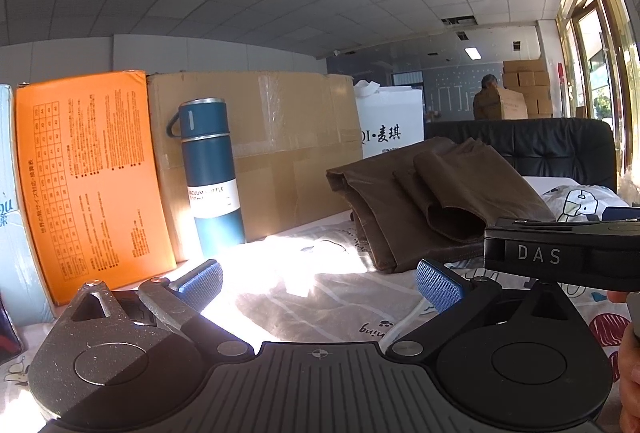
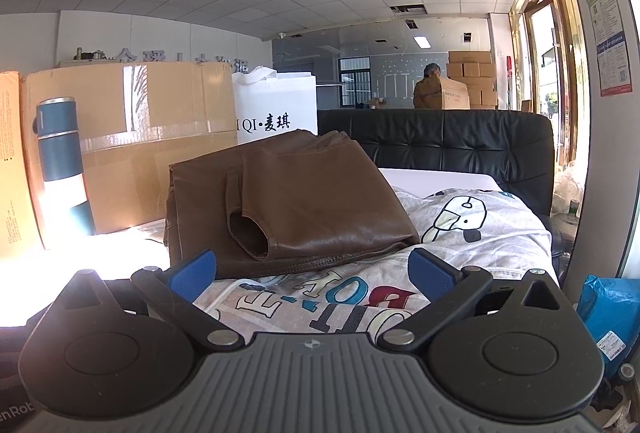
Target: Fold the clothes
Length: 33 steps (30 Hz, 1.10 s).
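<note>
We are seeing a plain brown garment (image 2: 296,201) lying on a grey cartoon-printed cloth (image 2: 472,233). We are also seeing a teal-and-white bottle (image 1: 210,173) and an orange box (image 1: 92,177).

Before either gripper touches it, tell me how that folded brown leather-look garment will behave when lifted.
The folded brown leather-look garment will probably sag and unfold if lifted by one edge: its stacked layers lie loose, with a sleeve opening gaping at the front. Its smooth, slightly shiny surface suggests it may slide over the printed grey cloth beneath when pushed. It looks thick, so likely heavier than a shirt.
</note>
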Available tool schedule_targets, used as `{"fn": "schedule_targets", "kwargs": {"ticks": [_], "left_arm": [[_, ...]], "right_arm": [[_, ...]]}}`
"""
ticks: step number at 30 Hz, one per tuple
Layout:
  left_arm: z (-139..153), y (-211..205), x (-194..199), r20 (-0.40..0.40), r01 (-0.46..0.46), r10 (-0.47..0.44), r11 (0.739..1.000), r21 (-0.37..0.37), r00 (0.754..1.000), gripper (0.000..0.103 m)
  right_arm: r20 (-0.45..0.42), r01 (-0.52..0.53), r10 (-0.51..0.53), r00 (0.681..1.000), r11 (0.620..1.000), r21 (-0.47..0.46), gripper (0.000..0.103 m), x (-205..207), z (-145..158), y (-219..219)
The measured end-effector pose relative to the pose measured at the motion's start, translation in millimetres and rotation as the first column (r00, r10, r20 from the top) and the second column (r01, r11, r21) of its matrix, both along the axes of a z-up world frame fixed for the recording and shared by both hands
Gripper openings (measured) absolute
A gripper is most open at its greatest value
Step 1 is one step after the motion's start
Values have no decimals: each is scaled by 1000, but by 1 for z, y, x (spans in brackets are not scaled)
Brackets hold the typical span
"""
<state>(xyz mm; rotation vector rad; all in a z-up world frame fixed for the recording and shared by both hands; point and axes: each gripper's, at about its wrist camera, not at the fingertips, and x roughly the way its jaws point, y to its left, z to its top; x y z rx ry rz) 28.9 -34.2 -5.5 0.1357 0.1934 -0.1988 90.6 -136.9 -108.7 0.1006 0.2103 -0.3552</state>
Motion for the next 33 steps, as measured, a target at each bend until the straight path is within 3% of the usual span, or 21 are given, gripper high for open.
{"fn": "schedule_targets", "kwargs": {"ticks": [33], "left_arm": [[-1, -1, -1, -1, 9, -9, 1000, 1, 1000, 103]], "right_arm": [[-3, -6, 6, 1000, 1000, -1, 103, 1, -1, 0]]}}
